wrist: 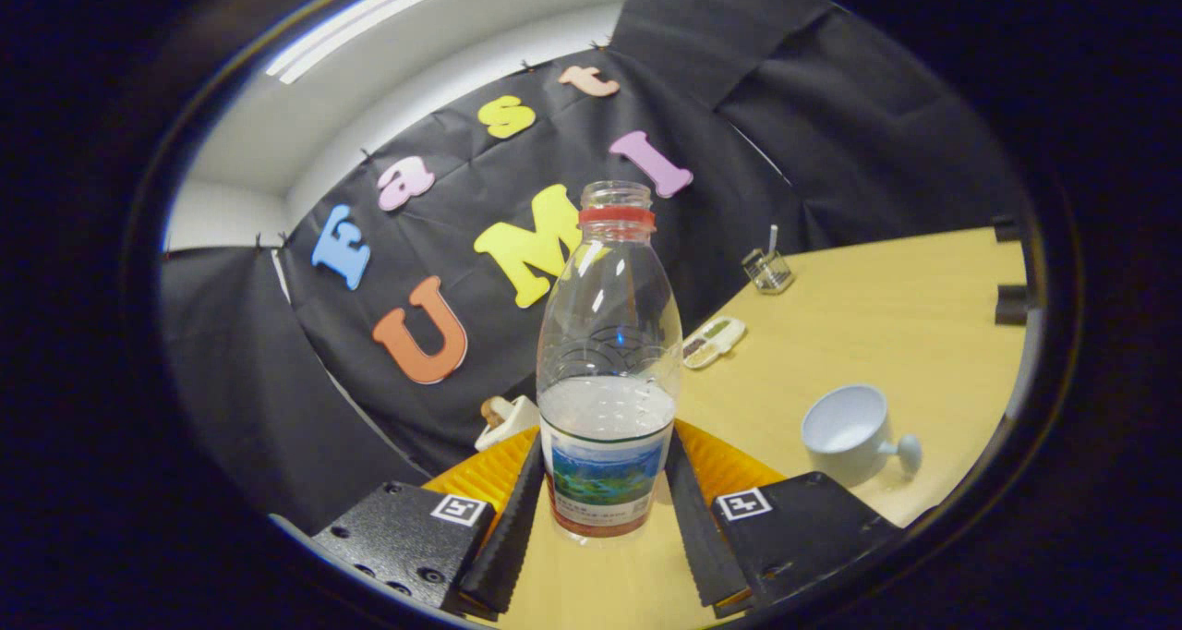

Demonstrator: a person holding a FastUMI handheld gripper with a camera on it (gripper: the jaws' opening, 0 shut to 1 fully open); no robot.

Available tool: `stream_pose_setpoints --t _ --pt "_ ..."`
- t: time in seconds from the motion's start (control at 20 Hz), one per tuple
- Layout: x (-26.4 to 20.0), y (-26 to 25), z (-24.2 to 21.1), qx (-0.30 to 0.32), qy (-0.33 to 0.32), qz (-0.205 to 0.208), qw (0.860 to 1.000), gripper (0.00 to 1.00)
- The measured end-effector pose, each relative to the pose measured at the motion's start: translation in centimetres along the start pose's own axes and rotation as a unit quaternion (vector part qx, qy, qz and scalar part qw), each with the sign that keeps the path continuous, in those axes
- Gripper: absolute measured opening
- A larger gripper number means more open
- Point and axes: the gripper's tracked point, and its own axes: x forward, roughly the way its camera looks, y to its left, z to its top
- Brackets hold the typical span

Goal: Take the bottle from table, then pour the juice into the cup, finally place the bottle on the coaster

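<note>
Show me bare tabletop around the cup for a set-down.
Bare yellow wooden table lies between the white handled cup and the small clear holder. It is crowded where the gripper clamps the clear uncapped bottle.

One bottle (607, 371) stands between the gripper (605, 510)'s two fingers (510, 519), both of them against its sides. One white cup (848, 431) sits on the one table (905, 316). Beyond them lie one small clear box (768, 271), one pale flat case (713, 342) and one white object (506, 420) beside the bottle.
</note>
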Motion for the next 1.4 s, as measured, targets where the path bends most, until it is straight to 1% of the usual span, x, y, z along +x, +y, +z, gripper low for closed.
stream_pose_setpoints --t 0.15,0.35,0.55,0.6,0.7,0.85,1.05,1.25,1.4 --pt "0.6 2.1 2.0 -0.091 -0.031 -0.001 0.995 0.76" --pt "1.8 4.6 4.0 -0.158 -0.058 -0.003 0.986 0.76" --pt "4.7 5.3 4.9 -0.218 -0.061 -0.036 0.973 0.76" --pt "5.8 5.2 4.6 -0.235 -0.057 -0.049 0.969 0.76" --pt "8.3 5.5 3.5 -0.268 -0.035 -0.057 0.961 0.77" --pt "11.9 5.5 1.7 -0.291 -0.012 -0.050 0.955 0.77" --pt "16.2 3.4 -1.5 -0.302 0.025 -0.058 0.951 0.77" --pt "18.8 1.0 -5.4 -0.296 0.046 -0.060 0.952 0.77" --pt "20.2 -0.5 -8.1 -0.309 0.061 -0.060 0.947 0.77"
